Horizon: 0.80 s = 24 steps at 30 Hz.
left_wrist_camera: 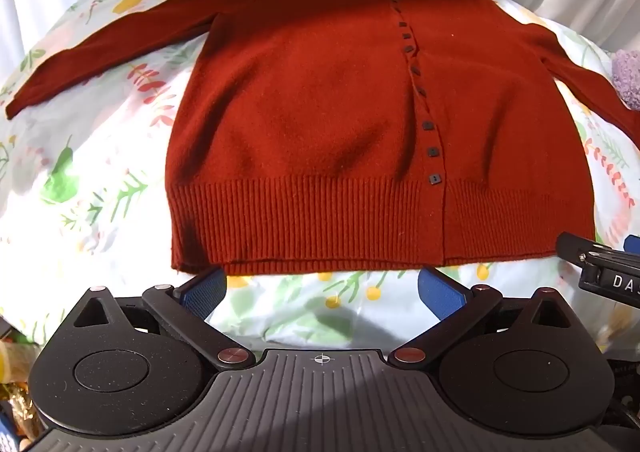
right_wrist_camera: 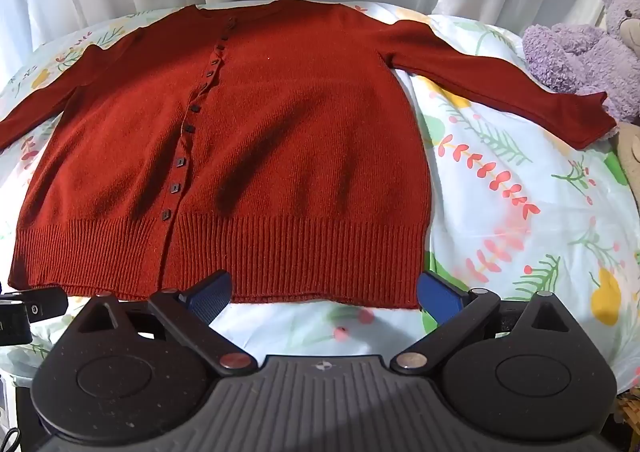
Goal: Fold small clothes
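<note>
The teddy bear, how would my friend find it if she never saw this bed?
Start at the flowery bedsheet with the big red cardigan spread flat on it. Follow the cardigan's sleeve out to the right-hand edge of the bed, by the white curtain. The teddy bear sits at the cuff: the only fluffy, lilac thing there.

**Readable marks: one cut-off label**

From my left wrist camera I read white letters "DA", with a third letter cut off by the frame edge, on the black body of the right gripper [left_wrist_camera: 612, 272]. Nothing else I see carries legible text; the crosshair marks on the gripper bodies are symbols only.
</note>
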Tool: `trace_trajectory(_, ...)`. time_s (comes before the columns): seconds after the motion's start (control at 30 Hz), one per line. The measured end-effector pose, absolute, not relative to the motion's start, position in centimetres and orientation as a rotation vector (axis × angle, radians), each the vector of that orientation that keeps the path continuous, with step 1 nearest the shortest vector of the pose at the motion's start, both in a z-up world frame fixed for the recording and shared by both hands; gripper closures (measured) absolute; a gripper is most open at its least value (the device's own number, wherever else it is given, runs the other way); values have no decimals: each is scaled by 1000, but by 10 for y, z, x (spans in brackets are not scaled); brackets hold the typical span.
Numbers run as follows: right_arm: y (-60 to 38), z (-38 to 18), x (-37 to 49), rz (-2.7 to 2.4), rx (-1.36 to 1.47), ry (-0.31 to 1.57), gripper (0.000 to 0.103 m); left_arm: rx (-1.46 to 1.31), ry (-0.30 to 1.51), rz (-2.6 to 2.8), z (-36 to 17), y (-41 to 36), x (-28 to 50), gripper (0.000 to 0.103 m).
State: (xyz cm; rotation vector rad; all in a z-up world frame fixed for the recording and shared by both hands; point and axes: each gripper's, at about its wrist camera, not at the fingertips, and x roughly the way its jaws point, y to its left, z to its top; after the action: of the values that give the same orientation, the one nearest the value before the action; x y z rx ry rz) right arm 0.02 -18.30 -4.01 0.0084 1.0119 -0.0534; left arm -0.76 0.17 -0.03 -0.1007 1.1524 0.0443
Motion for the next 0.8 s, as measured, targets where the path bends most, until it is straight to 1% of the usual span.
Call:
trace_trajectory(0.4, -180, -34, 2, -50, 7, 1015, 4, -92, 1195, 65, -9, -1, 5, 0)
trace_trajectory(0.8, -180, -43, 9, -49, 5, 1023, 4, -89, 1202, 58, -9, 1, 8, 0)
